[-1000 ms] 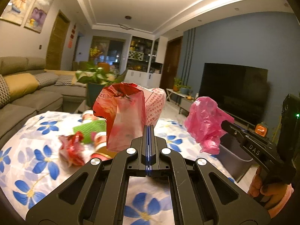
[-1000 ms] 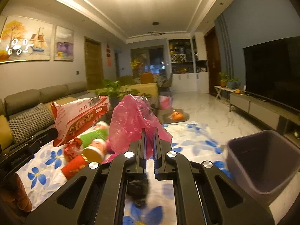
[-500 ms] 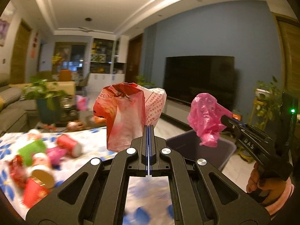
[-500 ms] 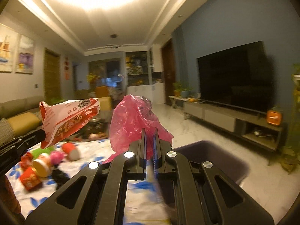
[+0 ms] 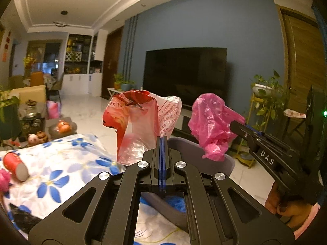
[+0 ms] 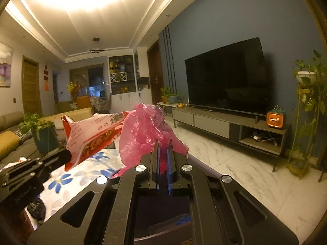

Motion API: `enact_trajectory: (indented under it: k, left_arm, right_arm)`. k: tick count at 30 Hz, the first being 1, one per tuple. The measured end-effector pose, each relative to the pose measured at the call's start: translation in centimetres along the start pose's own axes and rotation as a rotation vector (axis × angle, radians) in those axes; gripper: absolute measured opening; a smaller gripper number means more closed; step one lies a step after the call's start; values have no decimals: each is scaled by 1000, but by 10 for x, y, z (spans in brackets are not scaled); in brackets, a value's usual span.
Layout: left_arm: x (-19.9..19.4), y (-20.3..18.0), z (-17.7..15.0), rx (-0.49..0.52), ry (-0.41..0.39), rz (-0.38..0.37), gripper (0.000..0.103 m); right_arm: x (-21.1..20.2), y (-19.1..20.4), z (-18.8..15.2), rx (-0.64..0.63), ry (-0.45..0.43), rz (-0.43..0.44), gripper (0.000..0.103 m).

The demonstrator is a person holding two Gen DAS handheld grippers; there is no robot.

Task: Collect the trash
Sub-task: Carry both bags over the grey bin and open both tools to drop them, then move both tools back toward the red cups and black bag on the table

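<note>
Holding a red and white snack wrapper [image 5: 141, 122], the left gripper [image 5: 161, 143] has its two fingers pressed flat together on the lower edge of the wrapper, which stands up above the tips with its torn mouth open at the top. In the right wrist view the same wrapper [image 6: 92, 134] sticks out sideways to the left. The right gripper [image 6: 163, 149] has its fingers nearly together, clamped on a crumpled pink plastic bag [image 6: 147, 134] that bulges above and around the tips; from the left wrist view this bag [image 5: 212, 126] hangs at the end of the right gripper, beside the wrapper but apart from it. Just below and behind both held pieces is a grey trash bin [image 5: 196, 157], its rim partly hidden by the left gripper. To the left lies a table covered with a white cloth with blue flowers [image 5: 61, 163], and a red paper cup [image 5: 15, 166] lies on its side on it, well apart from the bin. Farther away, a grey TV cabinet [image 6: 224, 126] stands on the marble floor, with a small orange box-shaped object [image 6: 276, 119] on it, and a large dark television [image 6: 226, 75] is against the blue wall.
</note>
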State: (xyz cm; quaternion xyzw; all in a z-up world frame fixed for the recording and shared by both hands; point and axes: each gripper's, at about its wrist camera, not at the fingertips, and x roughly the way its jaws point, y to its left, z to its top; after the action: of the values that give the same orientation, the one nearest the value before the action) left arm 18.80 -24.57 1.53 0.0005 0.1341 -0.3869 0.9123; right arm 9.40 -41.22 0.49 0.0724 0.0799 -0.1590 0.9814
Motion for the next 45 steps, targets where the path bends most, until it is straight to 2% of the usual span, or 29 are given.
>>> enact_trajectory:
  k: [7, 25, 27, 30, 32, 37, 39, 40, 42, 45]
  left_arm:
    - [28, -5, -6, -12, 17, -56, 0]
    - [65, -5, -26, -36, 109, -92, 0]
    - [67, -5, -28, -30, 116, -78, 0]
    - [67, -3, -29, -31, 126, -86, 4]
    - [68, -4, -30, -31, 134, -79, 12]
    - [61, -1, -32, -44, 123, -43, 41]
    - [51, 4, -32, -60, 109, -21, 46]
    - [44, 6, -33, -63, 98, -2, 53]
    - [32, 9, -34, -64, 76, 47, 57]
    - [13, 12, -37, -70, 60, 115, 61]
  right_arm:
    - [12, -7, -6, 4, 13, -21, 7]
    - [35, -2, -13, 1, 78, -17, 8]
    - [36, -3, -13, 12, 79, -11, 25]
    - [36, -5, -13, 24, 79, -11, 40]
    - [35, -5, -13, 25, 81, -15, 44]
    - [26, -3, -12, 19, 65, -22, 53]
    - [20, -2, -11, 16, 54, -24, 58]
    - [17, 0, -11, 15, 50, -25, 60]
    - [12, 2, -12, 15, 39, -26, 70]
    - [2, 7, -13, 16, 23, -20, 79]
